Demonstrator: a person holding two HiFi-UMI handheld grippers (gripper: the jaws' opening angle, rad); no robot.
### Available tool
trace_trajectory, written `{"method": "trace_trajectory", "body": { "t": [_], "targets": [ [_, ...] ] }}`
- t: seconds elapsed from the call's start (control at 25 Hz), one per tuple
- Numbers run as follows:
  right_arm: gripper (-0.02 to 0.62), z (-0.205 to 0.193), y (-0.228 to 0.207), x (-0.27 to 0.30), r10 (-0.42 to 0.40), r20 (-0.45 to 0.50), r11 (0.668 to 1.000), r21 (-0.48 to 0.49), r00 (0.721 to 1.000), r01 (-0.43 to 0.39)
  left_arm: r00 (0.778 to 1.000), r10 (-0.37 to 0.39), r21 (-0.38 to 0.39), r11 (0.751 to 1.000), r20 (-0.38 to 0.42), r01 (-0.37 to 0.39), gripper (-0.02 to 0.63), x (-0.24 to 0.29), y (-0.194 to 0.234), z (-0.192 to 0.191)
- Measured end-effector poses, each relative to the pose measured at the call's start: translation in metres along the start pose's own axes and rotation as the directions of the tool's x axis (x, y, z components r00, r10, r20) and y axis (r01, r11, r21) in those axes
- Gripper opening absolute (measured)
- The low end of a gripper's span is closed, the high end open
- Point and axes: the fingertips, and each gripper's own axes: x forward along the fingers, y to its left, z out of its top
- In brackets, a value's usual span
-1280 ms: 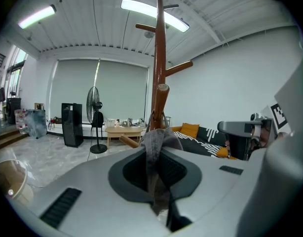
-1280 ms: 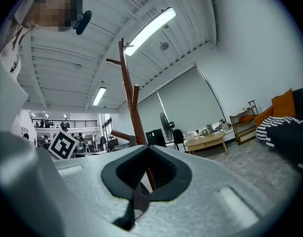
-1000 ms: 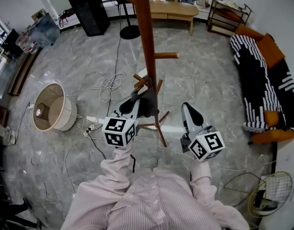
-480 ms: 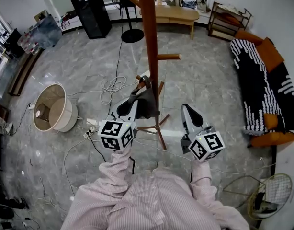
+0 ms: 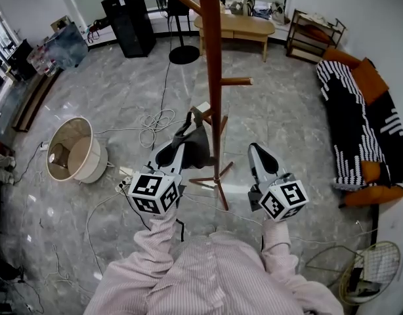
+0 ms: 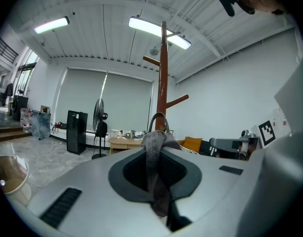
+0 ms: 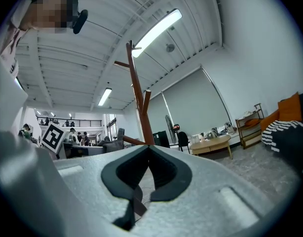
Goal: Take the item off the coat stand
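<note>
A tall wooden coat stand (image 5: 213,77) rises from the stone floor in front of me. A dark grey fabric item (image 5: 197,143) with a loop strap hangs beside the pole at its short lower peg (image 5: 200,115). My left gripper (image 5: 184,141) is shut on this item. In the left gripper view the grey cloth (image 6: 154,154) runs down between the pads, and its loop sits against the stand (image 6: 163,83); whether it is still hooked on the peg I cannot tell. My right gripper (image 5: 257,151) stands right of the stand's base, shut and holding nothing, and the pole (image 7: 137,98) shows beyond its tip (image 7: 148,149).
A beige lampshade (image 5: 73,149) lies on the floor at left, with loose cables (image 5: 155,120) and a power strip near it. A black cabinet (image 5: 130,20), a fan stand (image 5: 183,51) and a wooden table (image 5: 234,26) stand behind. A sofa with a striped blanket (image 5: 359,123) is at right.
My left gripper has risen and drawn slightly back with the grey item still in its jaws. The right gripper has stayed where it was.
</note>
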Motion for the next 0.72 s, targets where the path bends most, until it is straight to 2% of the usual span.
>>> {"method": "trace_trajectory", "body": {
  "t": [0.72],
  "targets": [
    [0.005, -0.002, 0.005, 0.002, 0.024, -0.003, 1.0, -0.003, 1.0, -0.024, 0.998, 0.049, -0.022, 0.999, 0.037, -0.048, 0.02, -0.045, 0.013, -0.019]
  ]
}}
